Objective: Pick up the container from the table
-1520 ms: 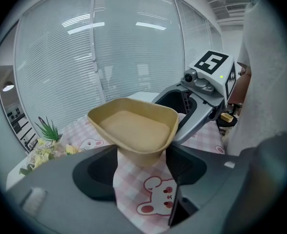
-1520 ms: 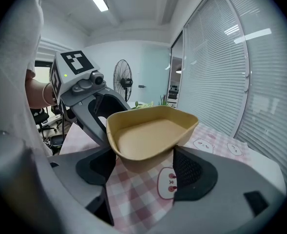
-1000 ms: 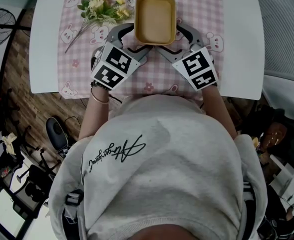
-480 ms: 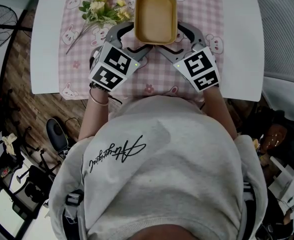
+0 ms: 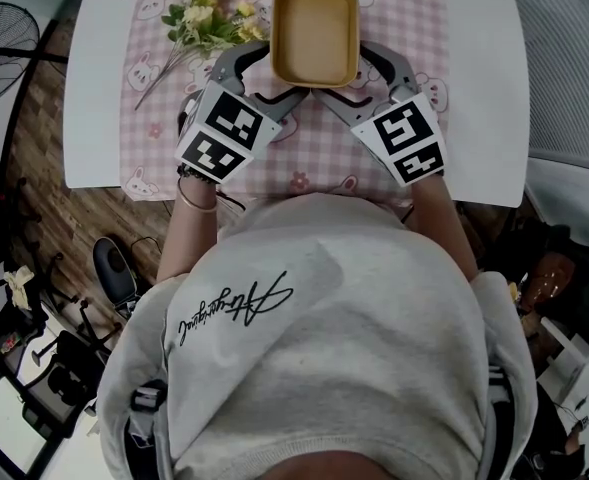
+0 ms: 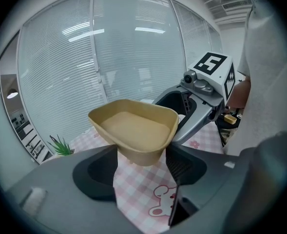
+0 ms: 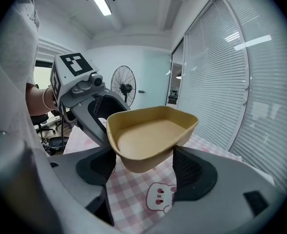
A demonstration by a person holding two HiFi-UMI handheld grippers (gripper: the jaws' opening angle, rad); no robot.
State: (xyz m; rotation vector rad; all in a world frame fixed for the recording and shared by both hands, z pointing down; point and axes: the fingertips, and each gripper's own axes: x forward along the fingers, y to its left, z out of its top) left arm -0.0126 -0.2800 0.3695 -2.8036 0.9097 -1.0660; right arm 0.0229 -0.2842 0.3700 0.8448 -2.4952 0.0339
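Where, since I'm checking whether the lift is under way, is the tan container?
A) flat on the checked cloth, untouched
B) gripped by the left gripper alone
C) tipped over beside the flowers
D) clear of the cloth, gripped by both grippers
D: the container is clamped between the pads of the left gripper and the right gripper, and both gripper views show the checked cloth beneath its base.

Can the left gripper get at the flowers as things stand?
Probably not yet: the left gripper is clamped on the container, shared with the right gripper. The flowers lie close beside it, with nothing between.
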